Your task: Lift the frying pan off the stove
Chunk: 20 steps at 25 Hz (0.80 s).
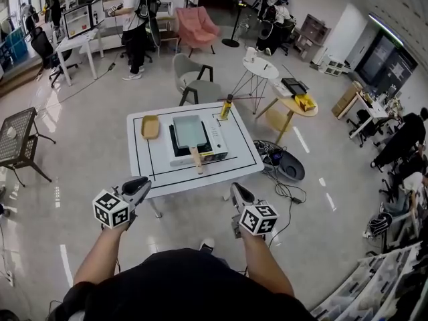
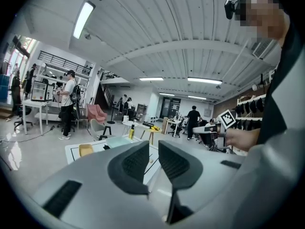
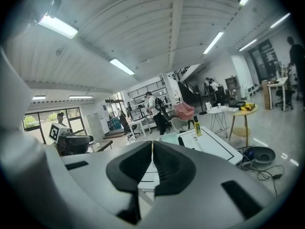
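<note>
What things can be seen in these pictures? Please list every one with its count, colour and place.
table: one, white with a black outline, middle of the floor
stove: one, white and black, at the table's centre
frying pan: one, square, pale grey-green with a wooden handle, on the stove
dish: one, yellow, on the table left of the stove
bottle: one, yellow, at the table's far right corner
chair: one, grey, behind the table
armchair: one, pink, farther back
round table: one, white, right of the chair
mesh table: one, black, far left
left gripper: one, grey, short of the table, shut, empty
right gripper: one, grey, short of the table, shut, empty
</note>
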### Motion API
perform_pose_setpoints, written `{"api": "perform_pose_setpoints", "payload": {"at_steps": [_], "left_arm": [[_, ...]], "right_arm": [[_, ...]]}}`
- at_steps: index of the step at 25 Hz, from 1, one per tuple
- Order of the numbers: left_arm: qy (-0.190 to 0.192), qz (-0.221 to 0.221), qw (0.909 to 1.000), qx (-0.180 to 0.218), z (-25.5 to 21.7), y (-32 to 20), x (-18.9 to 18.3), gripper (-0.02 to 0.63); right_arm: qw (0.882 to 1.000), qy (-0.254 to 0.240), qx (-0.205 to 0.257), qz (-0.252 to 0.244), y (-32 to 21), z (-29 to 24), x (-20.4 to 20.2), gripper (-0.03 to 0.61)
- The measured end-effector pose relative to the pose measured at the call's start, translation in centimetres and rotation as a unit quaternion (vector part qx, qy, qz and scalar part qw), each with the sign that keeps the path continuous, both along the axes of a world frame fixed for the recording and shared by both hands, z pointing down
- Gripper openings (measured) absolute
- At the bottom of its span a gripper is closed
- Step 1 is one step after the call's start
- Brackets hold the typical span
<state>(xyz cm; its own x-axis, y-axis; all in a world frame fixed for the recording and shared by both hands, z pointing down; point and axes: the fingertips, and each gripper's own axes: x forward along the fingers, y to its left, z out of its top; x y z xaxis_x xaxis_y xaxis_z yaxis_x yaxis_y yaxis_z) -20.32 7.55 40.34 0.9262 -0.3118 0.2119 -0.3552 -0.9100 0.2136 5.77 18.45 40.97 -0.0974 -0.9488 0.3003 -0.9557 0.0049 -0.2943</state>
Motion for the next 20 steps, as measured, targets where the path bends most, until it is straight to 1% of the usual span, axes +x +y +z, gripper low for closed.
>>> {"api": "perform_pose_setpoints", "payload": {"at_steps": [6, 10, 20], "left_arm": [[-0.006, -0.018, 0.9998, -0.007, 0.6, -1.8, 2.9, 0.064], [-0.002, -0.036, 0.9993, -0.008, 0.7, -3.3, 4.7, 0.061], [-0.016, -0.057, 0.9981, -0.015, 1.4, -5.5, 8.9, 0.061]], "right_arm": [[1.0, -0.009, -0.01, -0.019, -2.7, 1.2, 3.0, 0.012], [0.999, -0.01, -0.015, -0.033, -4.5, 1.7, 4.9, 0.012], [0.998, -0.018, -0.018, -0.061, -8.5, 2.6, 9.2, 0.012]]}}
